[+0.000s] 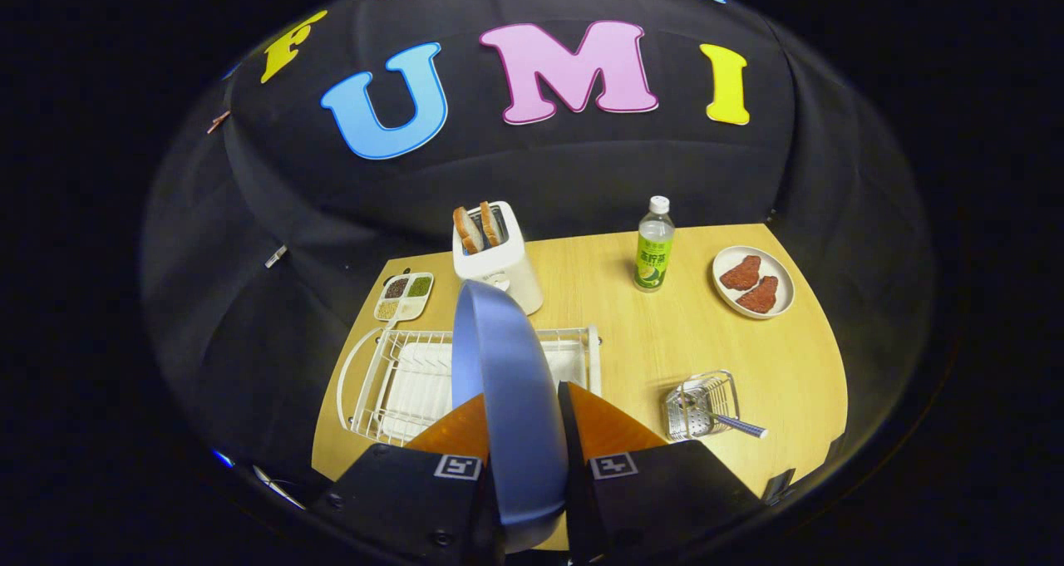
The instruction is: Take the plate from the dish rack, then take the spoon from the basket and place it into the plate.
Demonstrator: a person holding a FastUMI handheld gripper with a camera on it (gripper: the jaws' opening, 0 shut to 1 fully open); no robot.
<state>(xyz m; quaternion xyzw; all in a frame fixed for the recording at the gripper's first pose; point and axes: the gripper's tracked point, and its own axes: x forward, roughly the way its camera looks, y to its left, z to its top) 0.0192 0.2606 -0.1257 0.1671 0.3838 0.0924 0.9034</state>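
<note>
Your gripper (522, 420) had both fingers clamped on the plate (507, 383), a smooth blue disc standing on edge above the dish rack (391, 383). At four o'clock, the spoon (731, 421) lay in the basket (702, 404).

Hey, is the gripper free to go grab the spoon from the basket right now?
Probably not: the gripper is shut on the blue plate, held edge-on above the dish rack. The spoon lies unblocked in the basket.

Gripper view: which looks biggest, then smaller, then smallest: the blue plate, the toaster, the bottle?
1. blue plate, held edge-on between the gripper fingers, so nearness enlarges it.
2. toaster.
3. bottle.
</note>
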